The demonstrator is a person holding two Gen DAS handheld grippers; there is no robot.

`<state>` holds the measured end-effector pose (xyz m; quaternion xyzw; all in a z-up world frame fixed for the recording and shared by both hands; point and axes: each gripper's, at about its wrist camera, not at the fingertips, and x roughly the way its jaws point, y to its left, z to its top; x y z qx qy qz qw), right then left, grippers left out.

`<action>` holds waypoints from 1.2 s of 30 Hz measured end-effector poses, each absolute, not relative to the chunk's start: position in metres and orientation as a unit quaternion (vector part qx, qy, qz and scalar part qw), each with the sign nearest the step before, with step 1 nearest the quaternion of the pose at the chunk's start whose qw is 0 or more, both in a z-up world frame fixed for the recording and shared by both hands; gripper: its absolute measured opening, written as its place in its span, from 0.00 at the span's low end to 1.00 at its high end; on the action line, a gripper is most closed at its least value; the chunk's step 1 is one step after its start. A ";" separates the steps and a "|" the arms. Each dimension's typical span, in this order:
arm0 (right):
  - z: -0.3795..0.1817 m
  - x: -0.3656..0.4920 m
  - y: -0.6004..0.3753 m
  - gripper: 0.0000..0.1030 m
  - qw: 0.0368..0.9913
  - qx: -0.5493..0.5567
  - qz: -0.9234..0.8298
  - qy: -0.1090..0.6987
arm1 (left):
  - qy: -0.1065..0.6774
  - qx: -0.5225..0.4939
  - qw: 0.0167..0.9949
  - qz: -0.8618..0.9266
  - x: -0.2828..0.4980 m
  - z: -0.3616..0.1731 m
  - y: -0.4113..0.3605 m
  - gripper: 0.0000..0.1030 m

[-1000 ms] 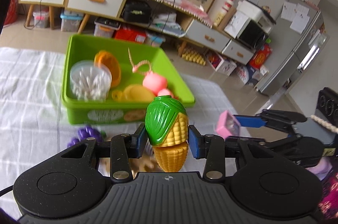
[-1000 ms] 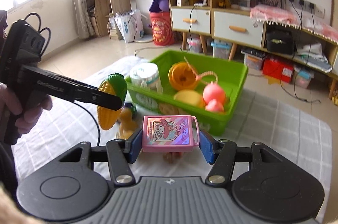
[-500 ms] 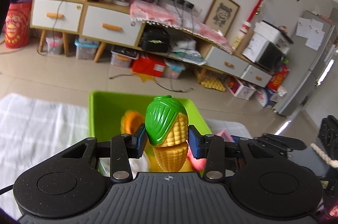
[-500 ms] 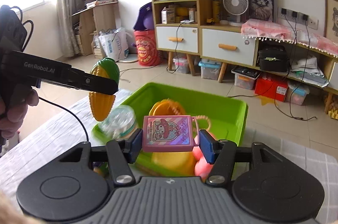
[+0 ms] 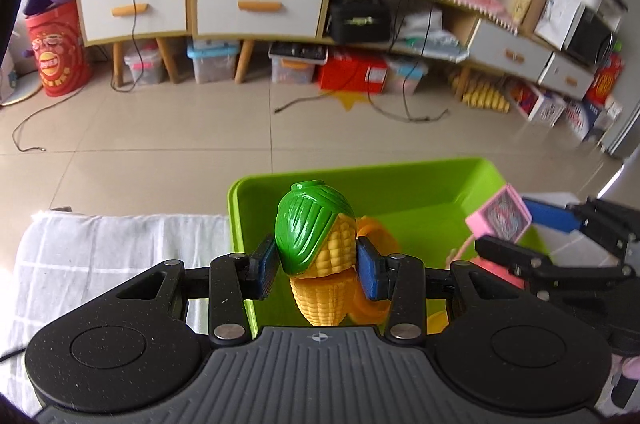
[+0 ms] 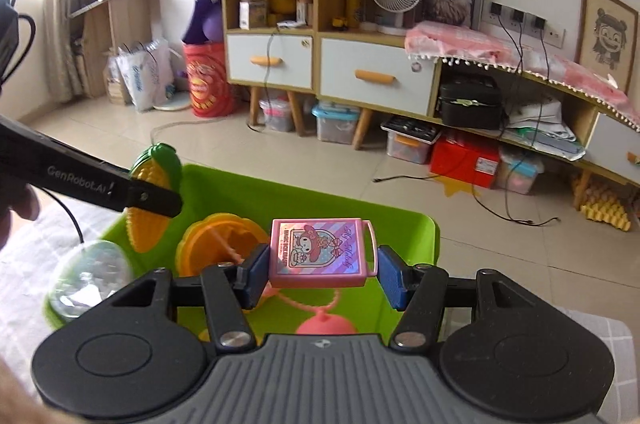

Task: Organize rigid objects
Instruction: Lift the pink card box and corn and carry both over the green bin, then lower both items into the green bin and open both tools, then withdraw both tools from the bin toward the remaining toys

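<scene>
Bright daylight, fisheye warp, motion blur

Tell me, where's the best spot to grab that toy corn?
Probably around the middle, one pad on each side, as the left gripper holds it now. The toy corn stands upright, its green husk bulging widest there, so the blue pads sit on rounded flanks. Coming level from the side, not from above, suits its tapering ends.

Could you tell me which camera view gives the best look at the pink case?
The right wrist view: the pink case faces the camera between the right claw pads, its cartoon print legible. The left wrist view shows it small, tilted and blurred at the right edge.
</scene>
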<state>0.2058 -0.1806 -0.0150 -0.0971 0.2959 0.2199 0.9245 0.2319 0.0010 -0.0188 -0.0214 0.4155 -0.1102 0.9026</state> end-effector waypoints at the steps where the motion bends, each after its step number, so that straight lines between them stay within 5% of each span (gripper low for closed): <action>1: -0.017 0.209 -0.180 0.26 0.925 -0.097 0.217 0.298 | 0.417 -0.018 0.902 -0.110 0.232 -0.021 0.001 0.44; 8: -0.028 0.219 -0.177 0.26 0.927 -0.096 0.195 0.306 | 0.423 -0.011 0.898 -0.119 0.239 -0.029 0.001 0.48; 9: -0.029 0.218 -0.177 0.33 0.929 -0.091 0.191 0.304 | 0.422 -0.010 0.898 -0.125 0.238 -0.030 0.001 0.54; 10: -0.029 0.218 -0.178 0.42 0.931 -0.083 0.188 0.302 | 0.416 -0.010 0.900 -0.129 0.237 -0.030 0.001 0.72; 11: -0.027 0.217 -0.180 0.60 0.933 -0.072 0.184 0.301 | 0.405 -0.011 0.906 -0.123 0.234 -0.029 0.000 0.80; 12: -0.026 0.215 -0.182 0.66 0.936 -0.060 0.180 0.295 | 0.390 -0.014 0.912 -0.125 0.230 -0.027 0.000 0.83; 36: 0.042 0.130 -0.204 0.69 0.944 -0.022 0.182 0.273 | 0.361 -0.073 0.921 -0.125 0.147 0.032 0.015 0.98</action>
